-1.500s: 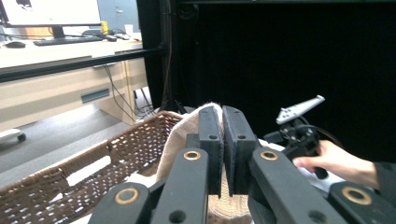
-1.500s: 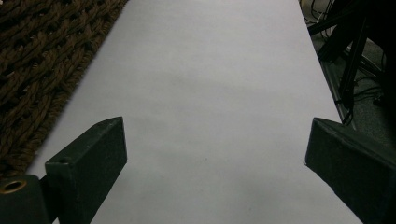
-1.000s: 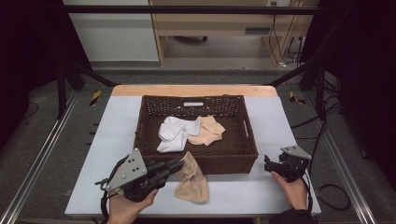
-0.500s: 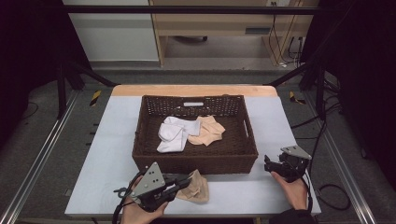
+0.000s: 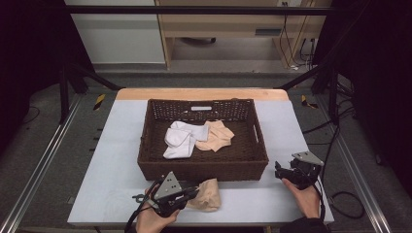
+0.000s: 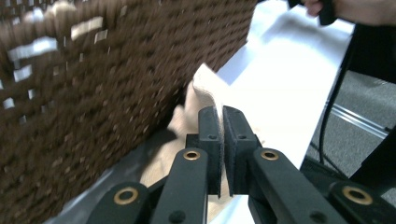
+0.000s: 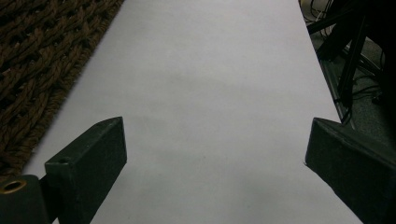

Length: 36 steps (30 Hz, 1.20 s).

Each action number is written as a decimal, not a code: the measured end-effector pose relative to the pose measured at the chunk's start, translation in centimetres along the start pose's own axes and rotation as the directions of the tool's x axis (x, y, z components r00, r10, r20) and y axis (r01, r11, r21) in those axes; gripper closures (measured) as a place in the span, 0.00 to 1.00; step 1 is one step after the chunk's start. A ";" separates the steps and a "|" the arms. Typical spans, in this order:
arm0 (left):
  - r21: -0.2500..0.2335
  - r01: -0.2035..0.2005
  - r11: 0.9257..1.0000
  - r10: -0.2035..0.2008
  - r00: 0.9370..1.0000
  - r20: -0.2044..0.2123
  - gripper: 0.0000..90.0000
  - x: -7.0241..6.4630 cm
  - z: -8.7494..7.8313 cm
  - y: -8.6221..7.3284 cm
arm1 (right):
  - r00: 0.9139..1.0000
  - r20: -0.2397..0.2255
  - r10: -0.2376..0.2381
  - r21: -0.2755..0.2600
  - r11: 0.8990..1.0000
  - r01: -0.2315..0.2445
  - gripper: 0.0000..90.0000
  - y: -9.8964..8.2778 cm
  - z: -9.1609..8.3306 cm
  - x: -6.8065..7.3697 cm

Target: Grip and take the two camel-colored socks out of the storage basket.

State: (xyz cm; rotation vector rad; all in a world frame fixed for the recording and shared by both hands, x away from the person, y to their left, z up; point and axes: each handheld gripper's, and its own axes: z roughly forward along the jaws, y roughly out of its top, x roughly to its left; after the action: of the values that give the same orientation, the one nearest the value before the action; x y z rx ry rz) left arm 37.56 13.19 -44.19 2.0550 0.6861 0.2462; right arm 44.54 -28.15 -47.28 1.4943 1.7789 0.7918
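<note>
A beige sock (image 5: pixel 207 195) lies on the white table in front of the brown wicker basket (image 5: pixel 201 167). My left gripper (image 5: pixel 193 192) is shut on that beige sock (image 6: pixel 205 88), a thin edge of cloth pinched between its pads at the table's near edge. Inside the basket rest a white sock (image 5: pixel 179 139) and another beige sock (image 5: pixel 216 136). My right gripper (image 5: pixel 279 170) rests low at the table's right side, beside the basket, its jaws wide open over bare table (image 7: pixel 215 107) with nothing between them.
The basket wall (image 6: pixel 93 74) stands close on the left of my left gripper. The table (image 5: pixel 116 145) ends just behind both hands. Black frame bars and cables (image 5: pixel 340 199) run along the table's right side.
My left gripper has sunk with the beige sock from hanging above the table down to the tabletop and shifted right. The right gripper has stayed still.
</note>
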 end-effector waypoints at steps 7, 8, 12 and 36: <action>0.047 0.009 0.999 -0.009 1.000 -0.013 0.90 0.5 0.9 -1.0 | 1.000 -0.002 -0.001 0.002 1.000 0.001 0.06 0.0 0.0 0.0; 0.043 0.022 0.999 -0.021 1.000 -0.022 0.85 0.7 0.8 -1.2 | 1.000 -0.003 0.002 0.000 1.000 -0.002 0.06 0.0 0.0 0.0; 0.005 0.045 0.999 -0.045 0.998 -0.043 0.67 1.2 0.0 -1.5 | 1.000 0.001 0.002 -0.002 1.000 -0.002 0.06 0.0 0.0 -0.1; -0.032 0.171 0.985 -0.173 0.959 -0.222 0.49 6.2 -5.7 -6.4 | 1.000 0.008 0.009 -0.008 1.000 -0.009 0.06 0.0 -0.1 -0.2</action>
State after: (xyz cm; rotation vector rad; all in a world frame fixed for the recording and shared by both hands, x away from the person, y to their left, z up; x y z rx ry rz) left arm 37.87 23.38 -46.90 1.9590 0.9942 0.3848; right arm 44.47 -28.39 -47.20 1.4991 1.7629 0.7950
